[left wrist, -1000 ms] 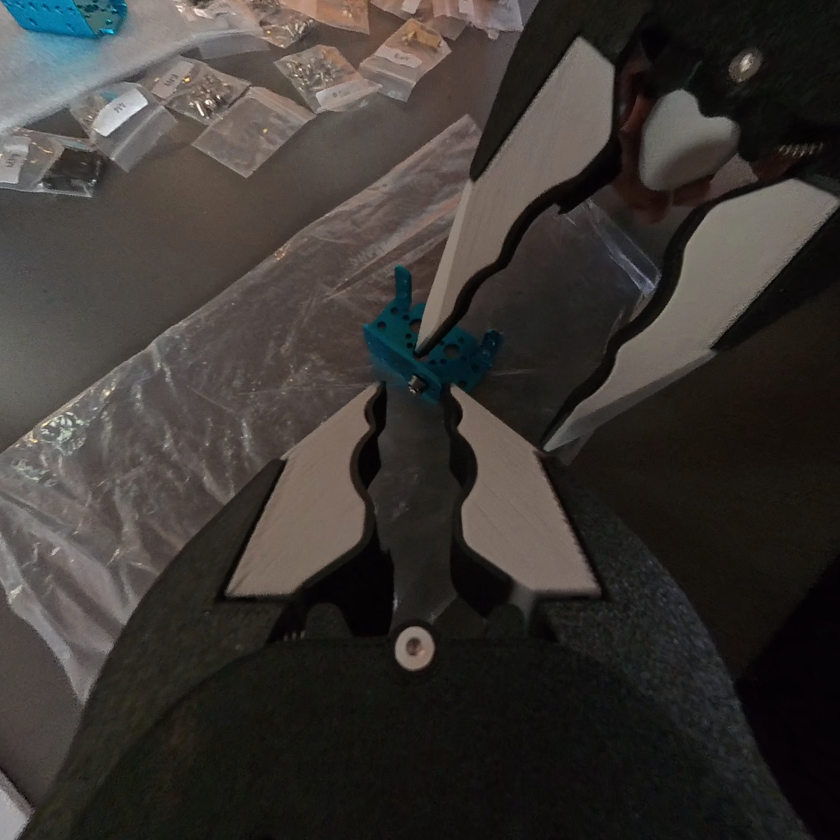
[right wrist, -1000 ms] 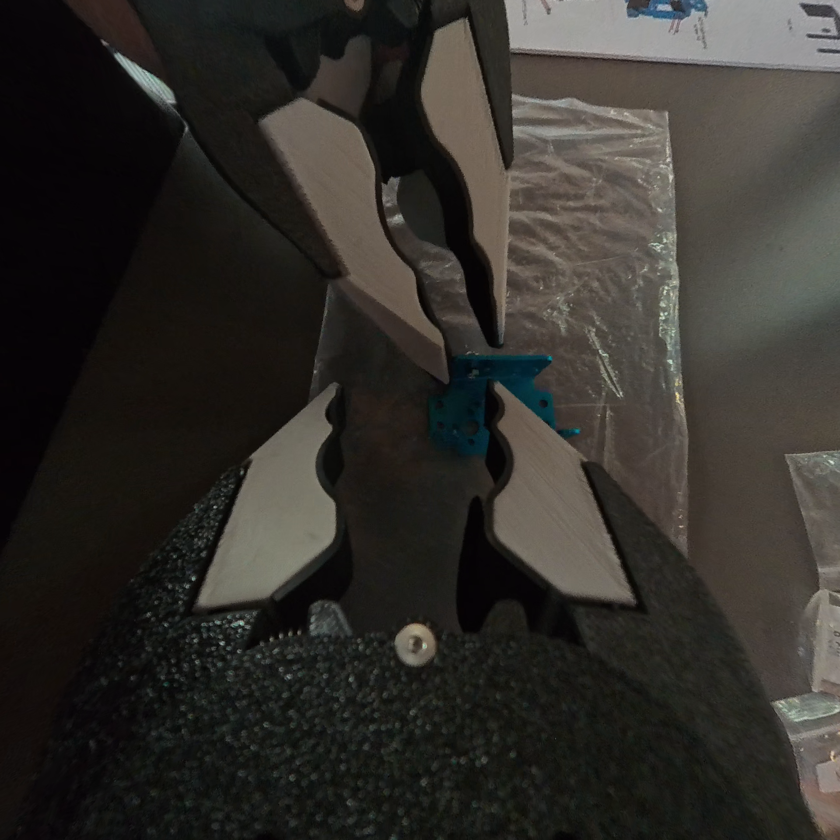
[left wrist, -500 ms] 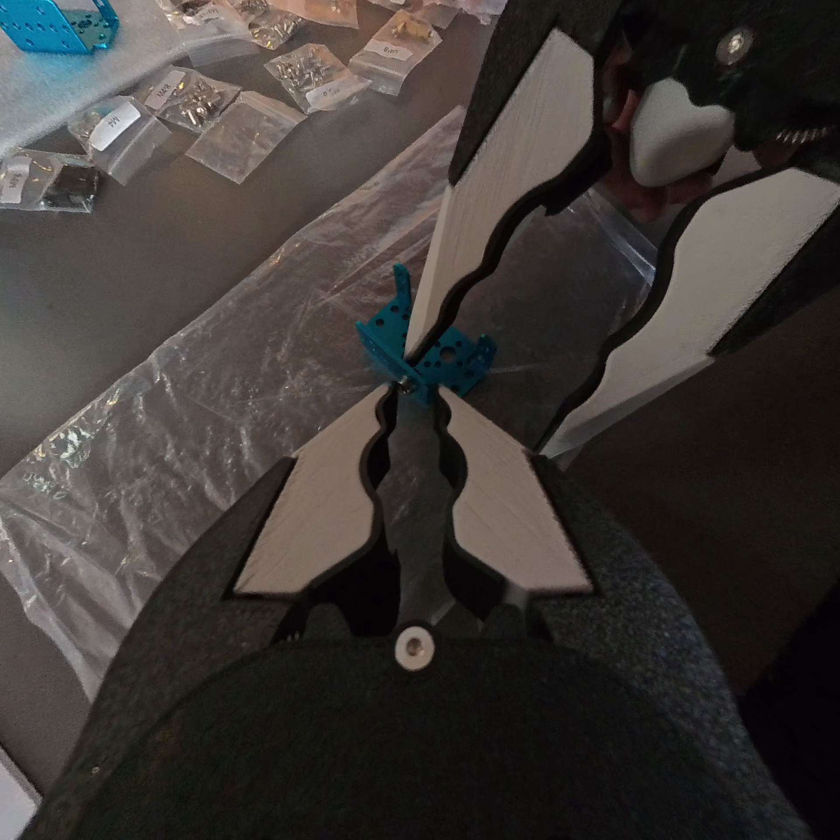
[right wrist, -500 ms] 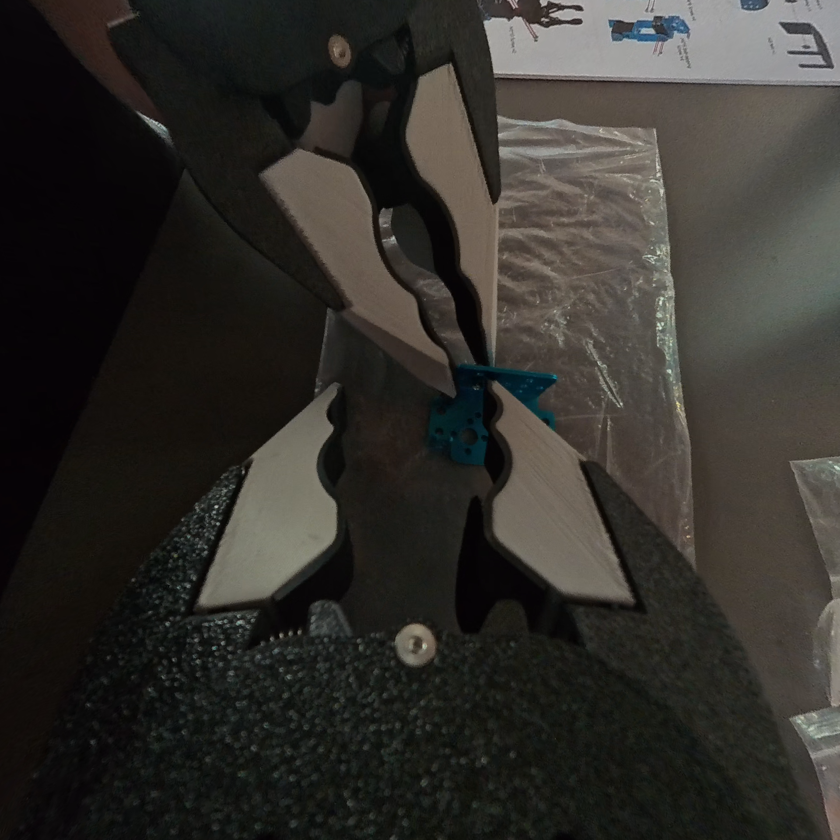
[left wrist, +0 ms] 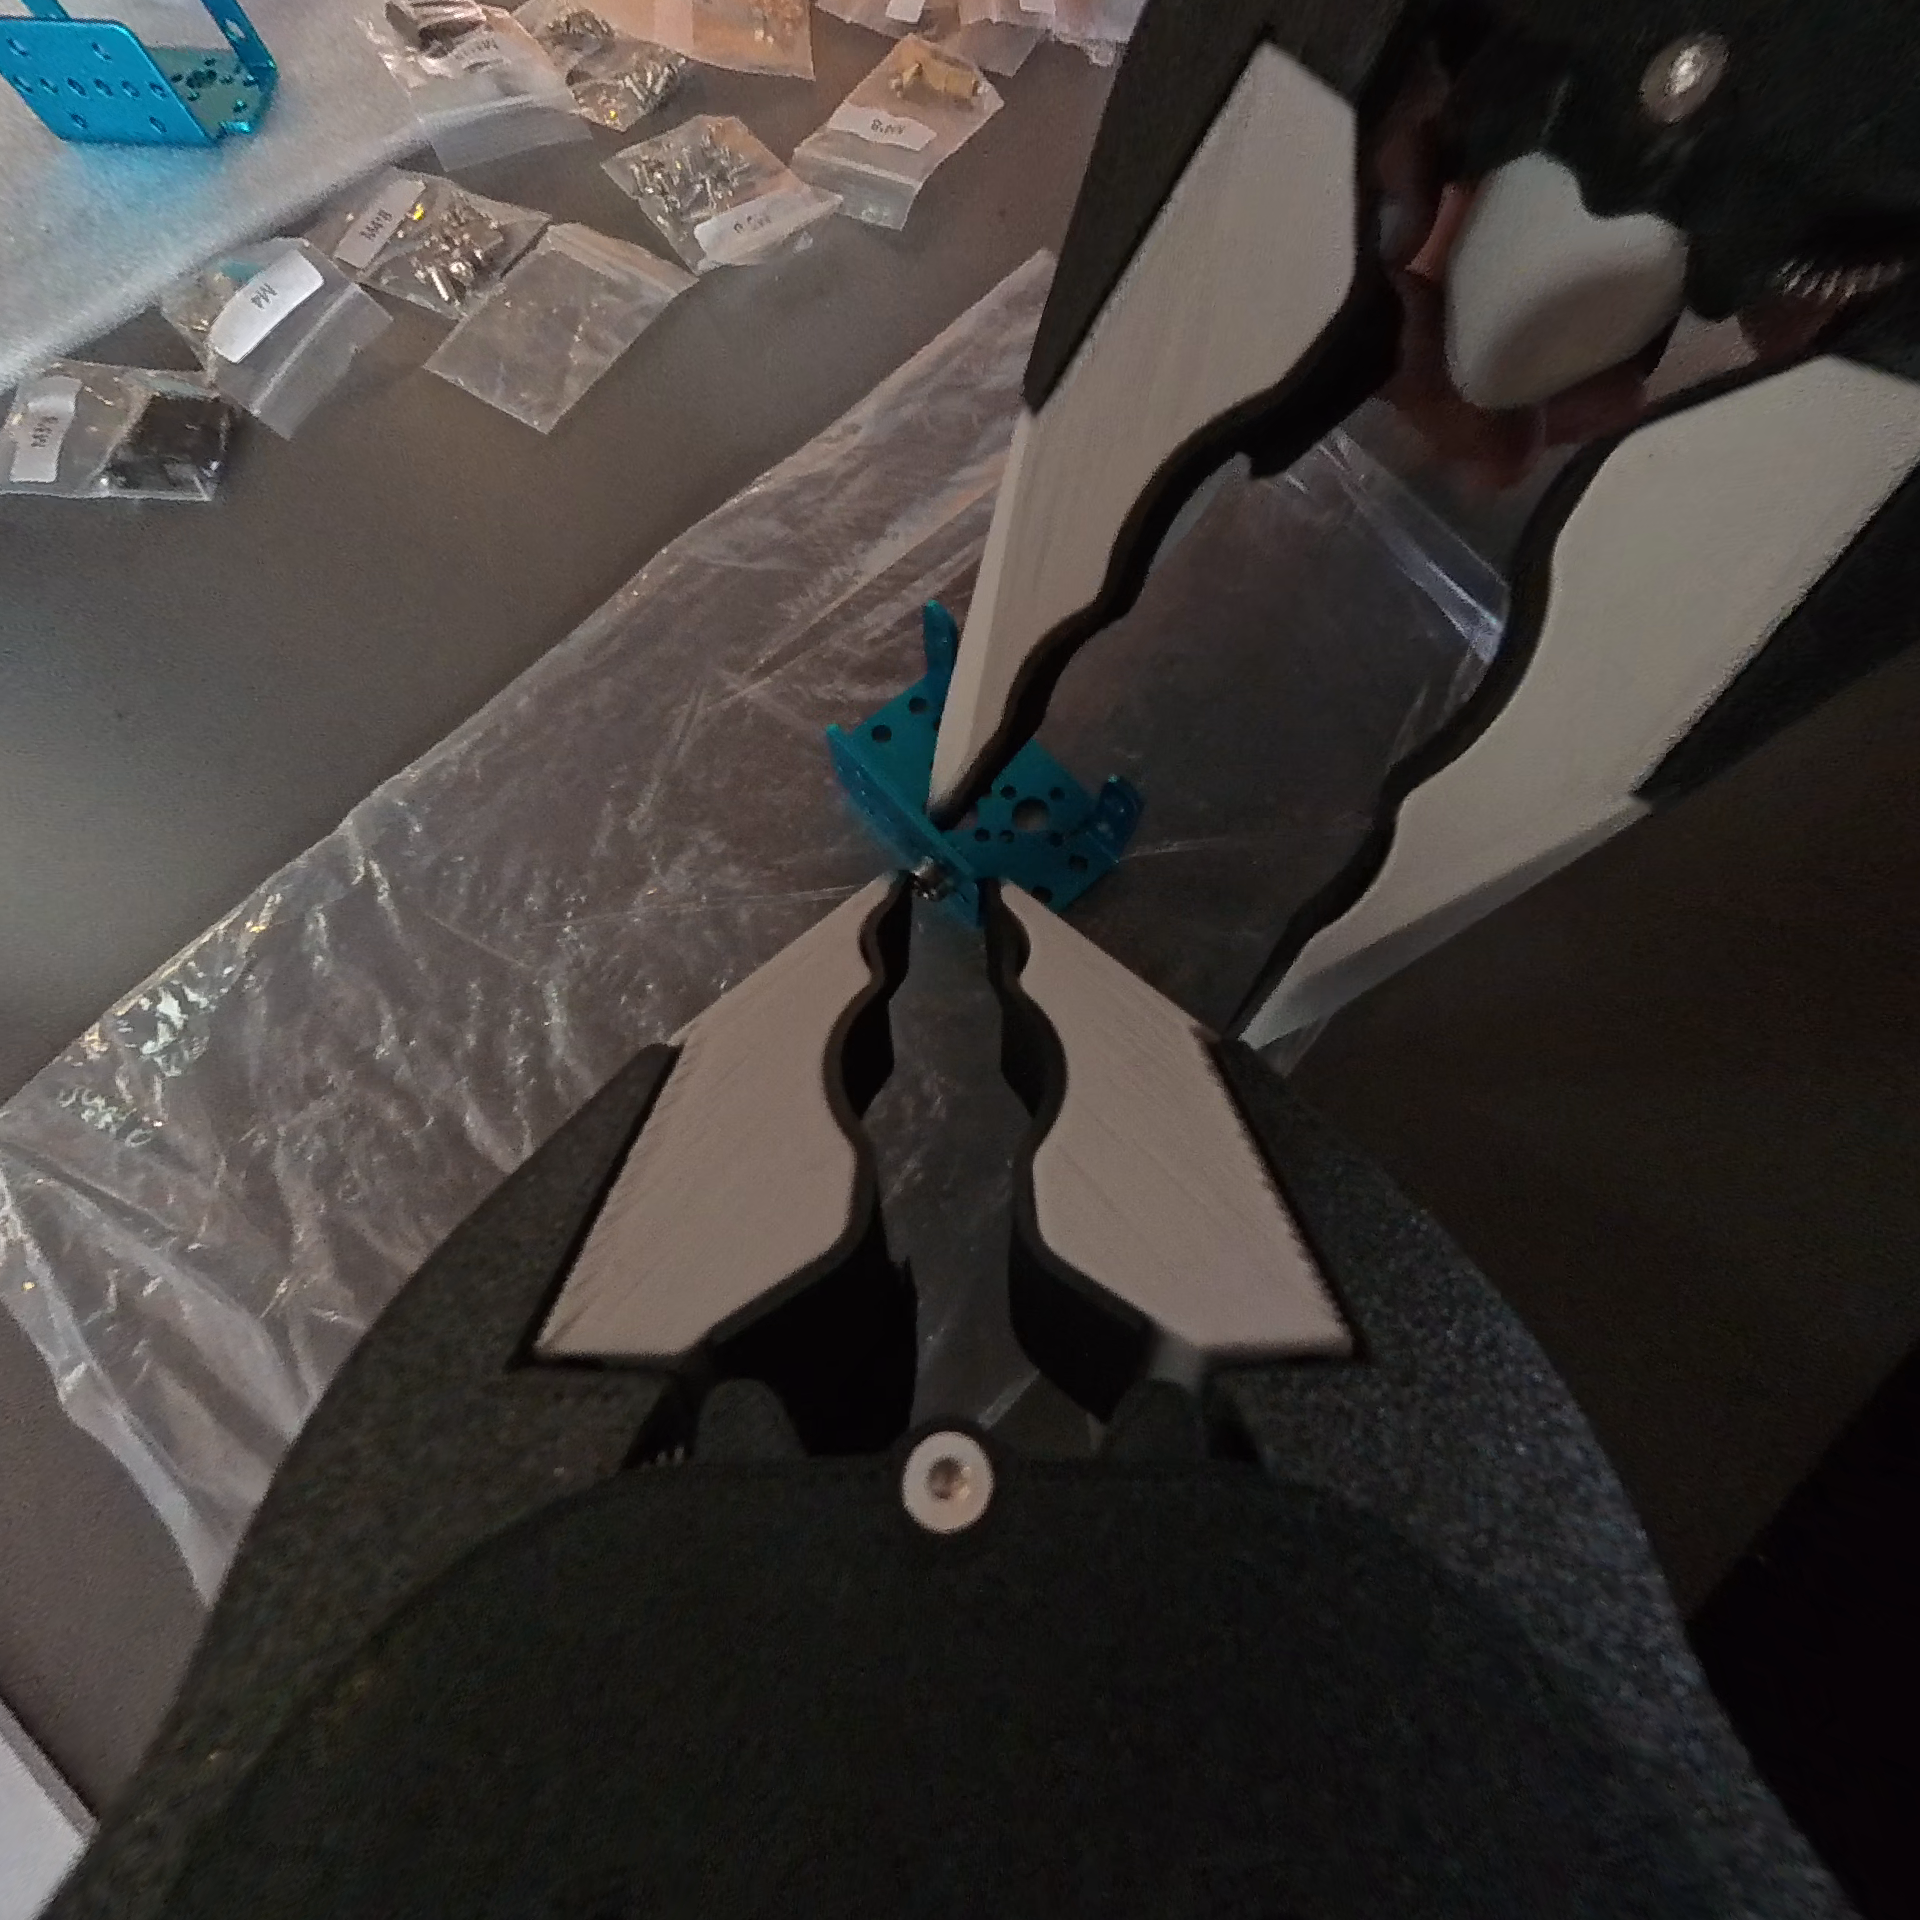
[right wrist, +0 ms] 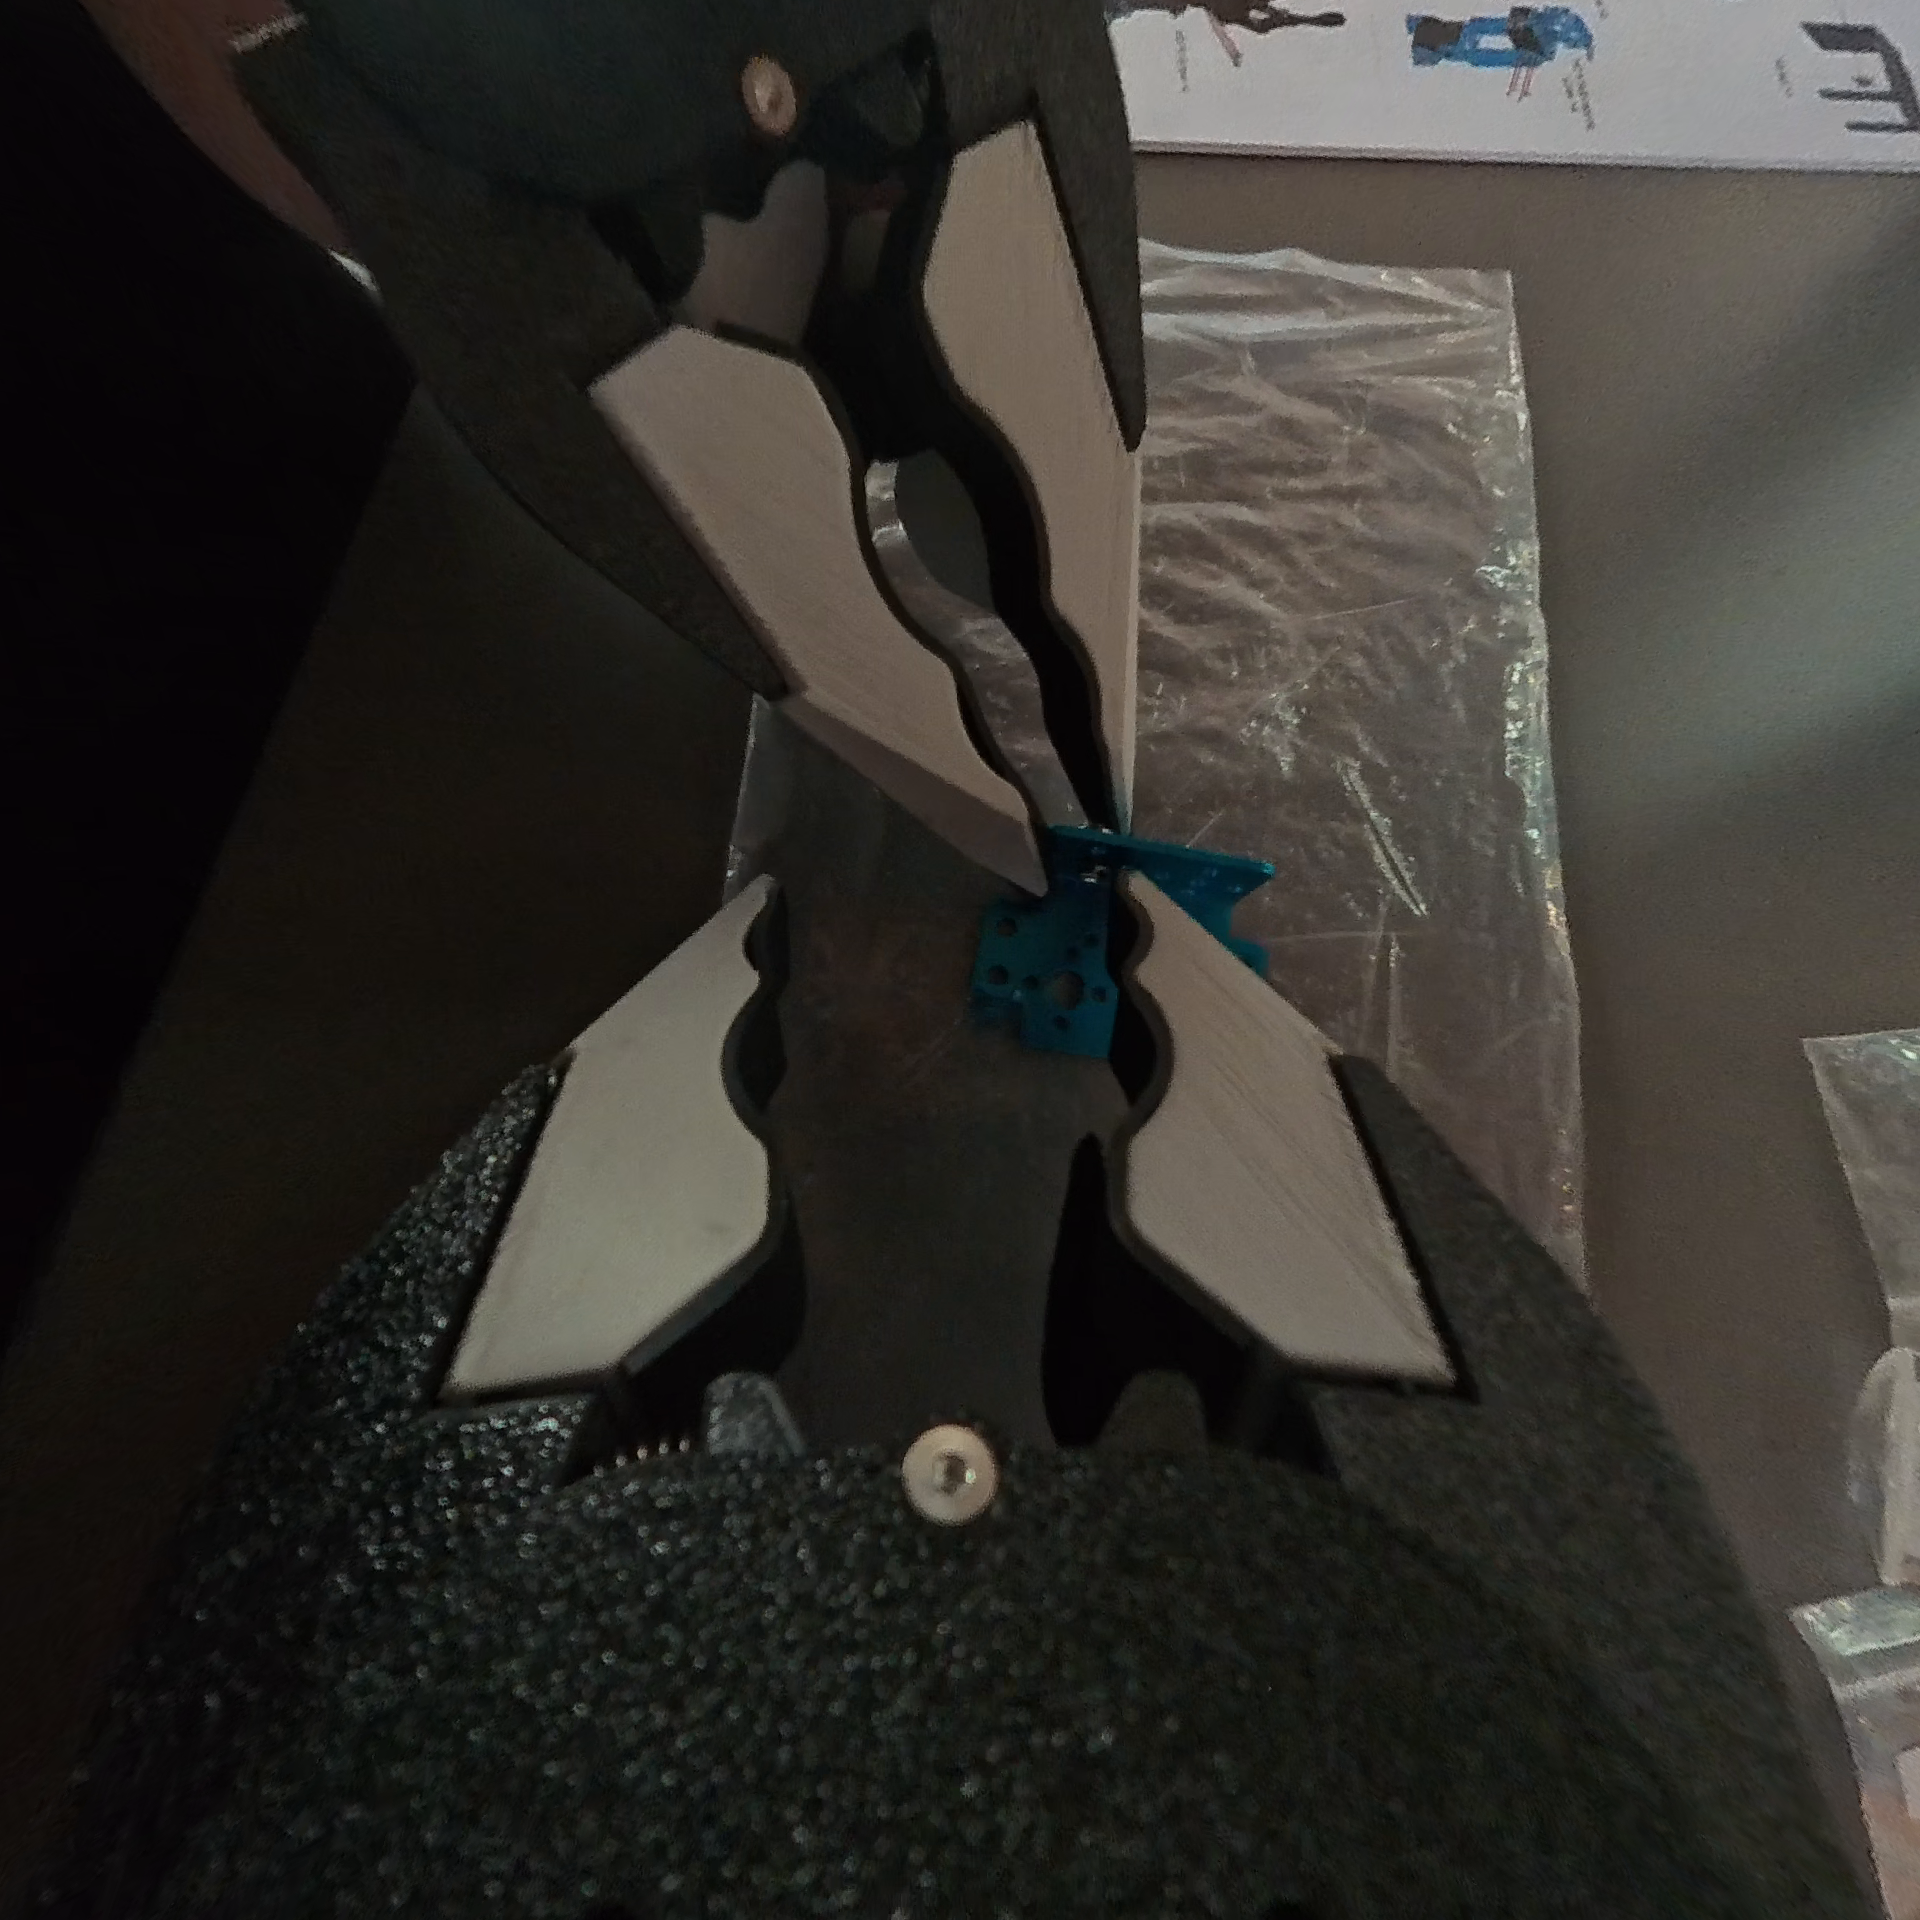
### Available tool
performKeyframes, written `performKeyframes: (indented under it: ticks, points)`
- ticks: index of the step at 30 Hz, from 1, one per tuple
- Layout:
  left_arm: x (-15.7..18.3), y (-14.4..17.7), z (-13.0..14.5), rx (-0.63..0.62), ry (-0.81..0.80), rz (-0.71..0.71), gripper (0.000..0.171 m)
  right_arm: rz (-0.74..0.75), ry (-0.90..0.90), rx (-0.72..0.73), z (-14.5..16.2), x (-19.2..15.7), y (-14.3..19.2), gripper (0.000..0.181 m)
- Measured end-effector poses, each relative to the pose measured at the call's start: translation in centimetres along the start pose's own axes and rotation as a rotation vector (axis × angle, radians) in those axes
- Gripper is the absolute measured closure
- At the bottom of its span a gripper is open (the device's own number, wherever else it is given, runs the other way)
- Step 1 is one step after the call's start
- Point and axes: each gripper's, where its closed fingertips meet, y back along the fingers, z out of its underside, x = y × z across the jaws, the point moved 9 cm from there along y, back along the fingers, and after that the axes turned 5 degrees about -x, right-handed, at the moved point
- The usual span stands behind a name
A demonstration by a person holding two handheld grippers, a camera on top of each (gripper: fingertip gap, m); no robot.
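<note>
A small blue perforated metal bracket (left wrist: 1029, 821) stands on a clear plastic bag (left wrist: 468, 935) on the dark table. My left gripper (left wrist: 940, 899) is shut on the bracket's near edge, where a small silver screw sits. My right gripper (left wrist: 1101, 914) comes in from the upper right, open wide, with one fingertip (left wrist: 951, 784) touching the bracket's inner fold. In the right wrist view the bracket (right wrist: 1039, 977) lies between my right gripper's (right wrist: 948, 883) open jaws, against the right finger (right wrist: 1226, 1091). The left gripper (right wrist: 1075, 847) pinches the bracket's top edge from above.
Several small zip bags of screws and hardware (left wrist: 468, 239) lie at the back left. A larger blue U-bracket (left wrist: 125, 73) rests on a white foam sheet (left wrist: 104, 208). A printed instruction sheet (right wrist: 1558, 83) lies beyond the plastic bag (right wrist: 1351, 623). More small bags (right wrist: 1870, 1143) lie at the right.
My left gripper's jaws have narrowed onto the bracket's edge. The bracket has turned slightly. The right gripper stays open, its fingertip still on the bracket.
</note>
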Motion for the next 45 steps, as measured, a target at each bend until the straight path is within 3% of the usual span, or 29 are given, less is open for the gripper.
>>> performKeyframes:
  ticks: [45]
  points:
    - [0.3, -0.1, 0.0, -0.003, -0.032, -0.020, 0.160, -0.071, -0.025, -0.044, -0.1, -0.5, -0.1, 0.109]
